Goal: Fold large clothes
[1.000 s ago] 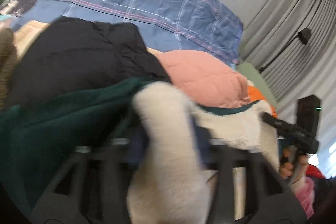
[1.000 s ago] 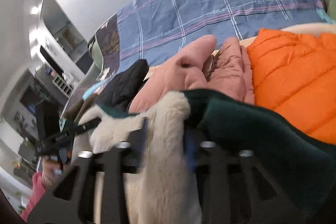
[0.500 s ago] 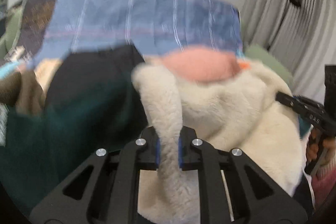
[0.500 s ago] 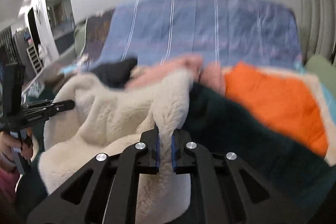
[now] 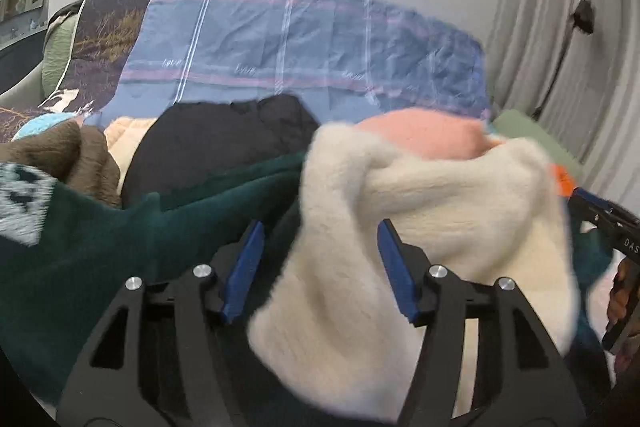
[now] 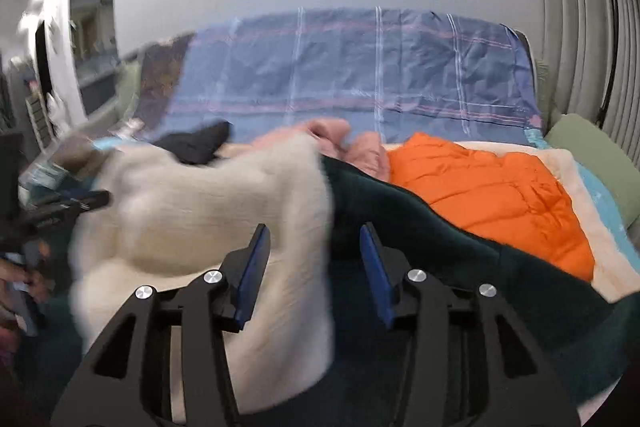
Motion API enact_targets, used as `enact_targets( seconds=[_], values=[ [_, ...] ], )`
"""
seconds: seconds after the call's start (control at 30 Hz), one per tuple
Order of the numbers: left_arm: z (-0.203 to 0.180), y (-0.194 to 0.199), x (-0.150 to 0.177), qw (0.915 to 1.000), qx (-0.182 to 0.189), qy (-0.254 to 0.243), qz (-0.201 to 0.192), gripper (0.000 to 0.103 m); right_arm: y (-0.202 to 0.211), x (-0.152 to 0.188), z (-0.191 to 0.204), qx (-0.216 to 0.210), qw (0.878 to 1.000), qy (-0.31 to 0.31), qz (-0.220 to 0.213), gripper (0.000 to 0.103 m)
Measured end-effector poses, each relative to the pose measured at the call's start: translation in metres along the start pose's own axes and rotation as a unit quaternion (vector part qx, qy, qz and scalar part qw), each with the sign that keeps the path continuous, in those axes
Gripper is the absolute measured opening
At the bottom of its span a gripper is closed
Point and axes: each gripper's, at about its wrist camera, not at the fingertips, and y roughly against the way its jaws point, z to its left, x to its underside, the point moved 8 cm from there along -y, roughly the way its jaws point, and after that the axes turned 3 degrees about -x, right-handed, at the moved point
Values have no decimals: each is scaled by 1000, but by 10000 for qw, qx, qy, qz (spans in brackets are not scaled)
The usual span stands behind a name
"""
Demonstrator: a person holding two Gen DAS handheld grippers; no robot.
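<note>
A dark green garment with a cream fleece lining lies bunched on the bed. My left gripper has its jaws opening; a fold of the cream fleece hangs loosely between the blue pads, blurred by motion. My right gripper is opening too, with the fleece edge slack between its pads and the green outer side to the right. Each gripper shows at the edge of the other's view: the right one and the left one.
A black jacket, a pink jacket, a brown garment and an orange puffer jacket lie behind, on a blue plaid sheet. Grey curtains hang on the right beside a green pillow.
Both grippers closed on folds of the cream fleece half a second ago and have since spread their jaws. The fleece has sagged loose, and both views have swung level toward the bed.
</note>
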Motion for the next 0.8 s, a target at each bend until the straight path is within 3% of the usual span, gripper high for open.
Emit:
enact_targets(
  seconds=[0.13, 0.17, 0.23, 0.33, 0.4, 0.5, 0.53, 0.6, 0.63, 0.7, 0.8],
  values=[
    [-35, 46, 17, 9986, 521, -82, -21, 59, 34, 30, 67, -1108, 9934, 50, 288, 46],
    [-43, 50, 22, 9979, 639, -117, 23, 58, 32, 42, 82, -1168, 9919, 205, 463, 45],
    [-61, 46, 44, 9961, 798, -230, 287, 54, 12, 70, 104, -945, 9900, 591, 868, 44],
    [-67, 4, 86, 9936, 127, -800, 782, 53, -53, 118, 85, 67, 9849, 822, 1523, 43],
    [-57, -19, 109, 9899, -100, -859, 1123, 52, -68, 133, 77, -132, 9856, 594, 1580, 43],
    [-52, 11, 94, 9935, 84, -582, 973, 54, -36, 117, 76, -409, 9846, 408, 1651, 46],
    [-47, 30, 85, 9950, 125, -509, 846, 57, -14, 107, 71, -391, 9871, 480, 1479, 51],
    [-36, 69, 73, 9976, 187, -424, 513, 75, 25, 94, 57, -283, 9918, 566, 1114, 62],
    [-26, 93, 71, 9985, 198, -411, 311, 77, 51, 90, 44, -206, 9942, 545, 901, 65],
    [-2, 131, 85, 9989, 55, -437, 168, 81, 84, 95, 19, -13, 9967, 365, 723, 66],
    [31, 156, 117, 9987, -315, -328, 237, 84, 131, 125, -33, 665, 9961, -290, 494, 66]
  ],
)
